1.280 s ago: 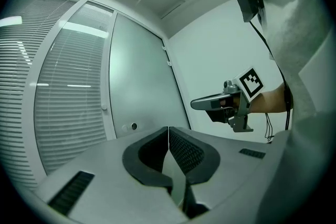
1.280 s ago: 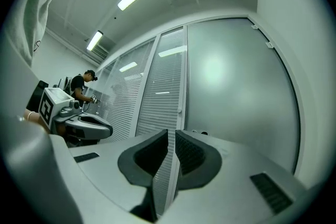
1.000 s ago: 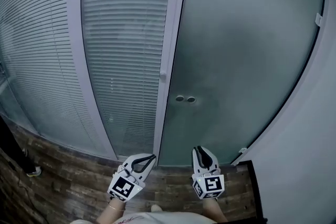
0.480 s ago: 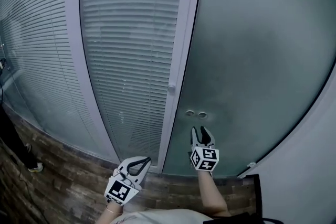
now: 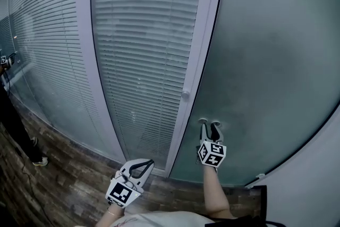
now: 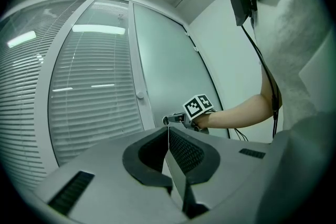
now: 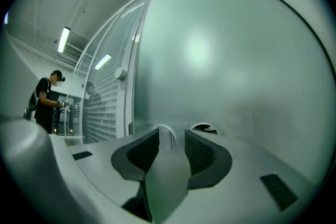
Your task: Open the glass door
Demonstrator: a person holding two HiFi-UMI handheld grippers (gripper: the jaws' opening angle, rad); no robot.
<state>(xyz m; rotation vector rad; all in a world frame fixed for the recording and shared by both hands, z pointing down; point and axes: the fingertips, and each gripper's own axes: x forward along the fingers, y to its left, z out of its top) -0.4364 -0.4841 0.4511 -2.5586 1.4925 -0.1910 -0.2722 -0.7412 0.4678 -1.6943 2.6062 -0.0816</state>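
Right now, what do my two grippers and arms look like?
Both the left gripper and the right gripper have pale grey shells with curved jaws lined in black ribbed pads. Each carries a white cube printed with black square markers. The forearms are bare. A white shirt covers the torso, with a thin black cable running down it.

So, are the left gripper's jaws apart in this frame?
No, the left gripper has its jaws closed tip to tip in its own view, with nothing between them.
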